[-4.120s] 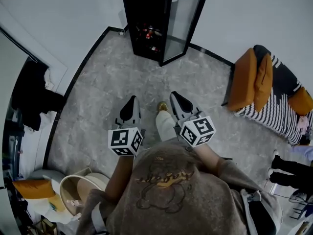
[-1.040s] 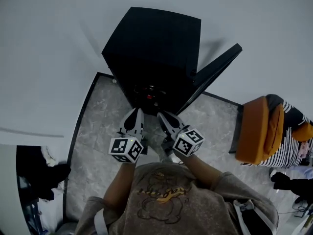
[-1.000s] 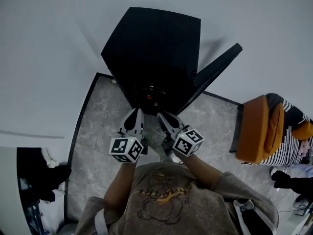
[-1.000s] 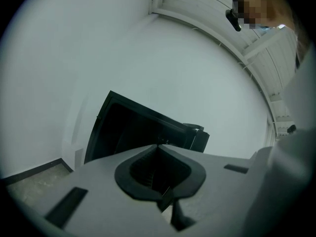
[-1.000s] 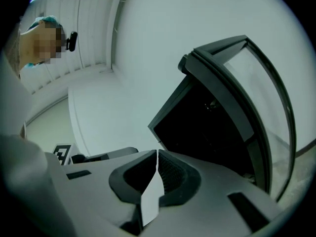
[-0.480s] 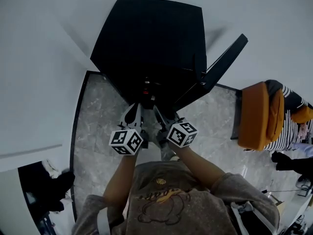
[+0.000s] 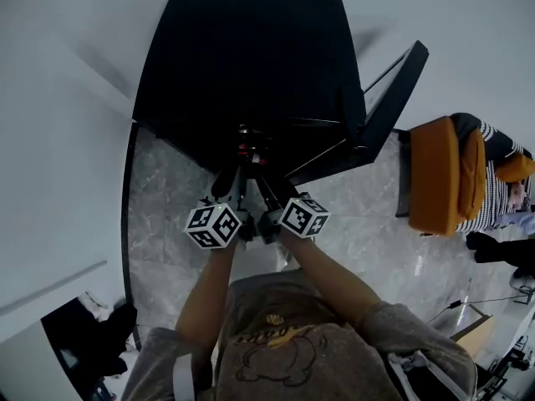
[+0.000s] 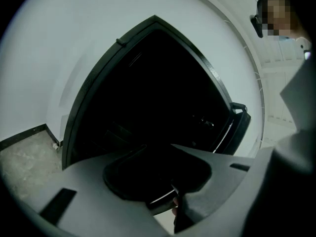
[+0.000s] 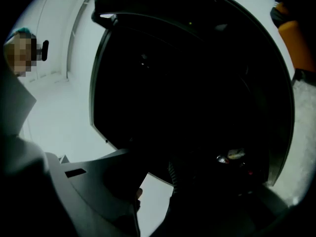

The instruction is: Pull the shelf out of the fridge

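Observation:
A black fridge (image 7: 251,57) stands against the white wall, its glass door (image 7: 393,90) swung open to the right. My left gripper (image 7: 230,180) and right gripper (image 7: 266,187) reach side by side into the bottom of its opening, near small red-topped items (image 7: 247,149). Both sets of jaws are opening. In the left gripper view the left gripper (image 8: 163,179) faces the dark interior, with a thin pale strip (image 8: 159,199) in the gap; no pad presses on it. The right gripper (image 9: 153,181) holds nothing, and small cans (image 9: 236,156) show inside. The shelf itself is lost in the dark.
An orange cushioned seat (image 7: 439,174) stands right of the open door. Grey marble floor (image 7: 167,182) runs left of me along a black skirting. Dark clothing (image 7: 92,341) lies at the lower left. A person's legs (image 7: 501,249) show at the right edge.
I have stepped closer and the fridge fills more of the head view. Both grippers have moved forward from above the floor into the fridge's opening, closer together.

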